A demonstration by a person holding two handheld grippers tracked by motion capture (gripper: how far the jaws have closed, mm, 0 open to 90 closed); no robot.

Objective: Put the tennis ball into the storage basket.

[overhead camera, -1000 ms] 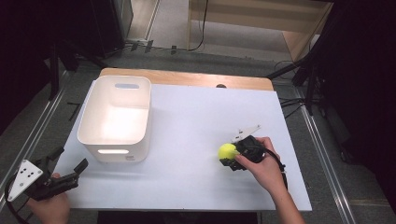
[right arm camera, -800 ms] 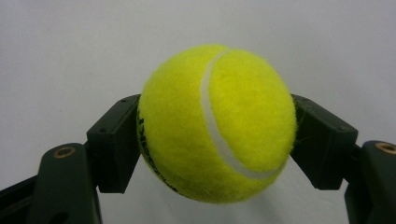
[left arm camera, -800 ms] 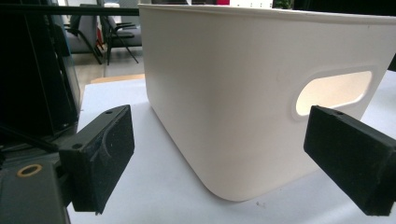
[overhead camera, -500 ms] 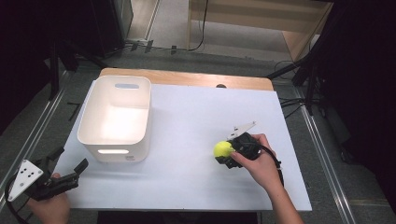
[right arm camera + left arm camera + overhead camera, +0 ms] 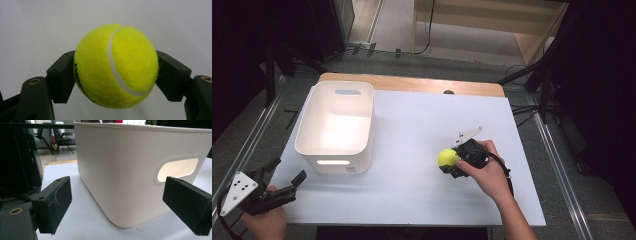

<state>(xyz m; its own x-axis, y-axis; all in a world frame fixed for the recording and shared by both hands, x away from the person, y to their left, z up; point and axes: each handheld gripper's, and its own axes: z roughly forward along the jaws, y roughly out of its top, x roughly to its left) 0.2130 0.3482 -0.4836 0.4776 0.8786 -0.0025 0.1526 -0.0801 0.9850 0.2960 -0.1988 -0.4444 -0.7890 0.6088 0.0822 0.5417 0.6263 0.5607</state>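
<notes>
The right gripper (image 5: 455,161) is clamped on one yellow tennis ball (image 5: 447,157), a black jaw pressed to each side of it in the right gripper view, the ball (image 5: 116,66) sitting at the jaw tips. Bare white table (image 5: 412,125) lies ahead of it toward one white bin (image 5: 337,127). The left gripper (image 5: 287,180) sits at the table's near-left corner with jaws wide apart, nothing between them, the bin's handle-slot wall (image 5: 130,170) just ahead.
</notes>
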